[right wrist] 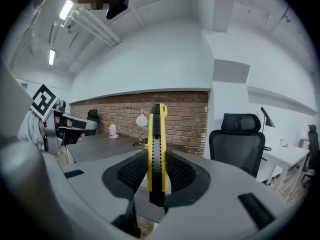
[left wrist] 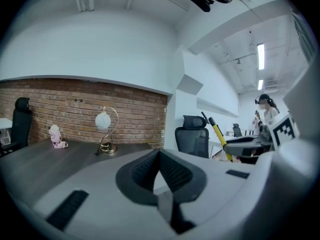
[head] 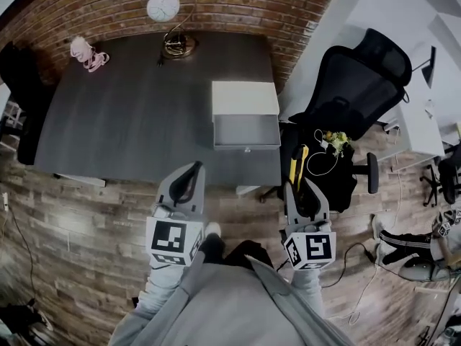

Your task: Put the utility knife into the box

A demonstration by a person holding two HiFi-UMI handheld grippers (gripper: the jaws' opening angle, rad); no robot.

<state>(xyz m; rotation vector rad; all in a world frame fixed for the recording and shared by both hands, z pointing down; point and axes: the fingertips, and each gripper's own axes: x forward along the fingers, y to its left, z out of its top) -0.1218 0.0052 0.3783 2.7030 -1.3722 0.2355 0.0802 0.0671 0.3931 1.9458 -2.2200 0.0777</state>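
Item: utility knife (right wrist: 157, 134), yellow with a black slider, is standing upright in the right claw (right wrist: 156, 160), whose ribbed pads are pressing on its two flat sides; the tip is rising above the jaws. In the head view the knife (head: 296, 166) is sitting over the wooden floor, short of the bench (head: 130, 114) and just to the right of the box (head: 245, 98). Item: box, white, is resting at the bench's near right corner with its grey inside facing the person. Item: left claw (left wrist: 160, 154) is holding nothing, its pads meeting at the tips. Both claws are reaching forward from grey sleeves, side by side and well apart, pointing almost level toward the bench, marker cubes toward the person; the left claw (head: 189, 170) is pointing at the bench's near edge. Also present: a lamp (head: 167, 9) and a pink toy (head: 88, 52) at the far edge by the brick wall, and a black chair (head: 360, 78) to the right.
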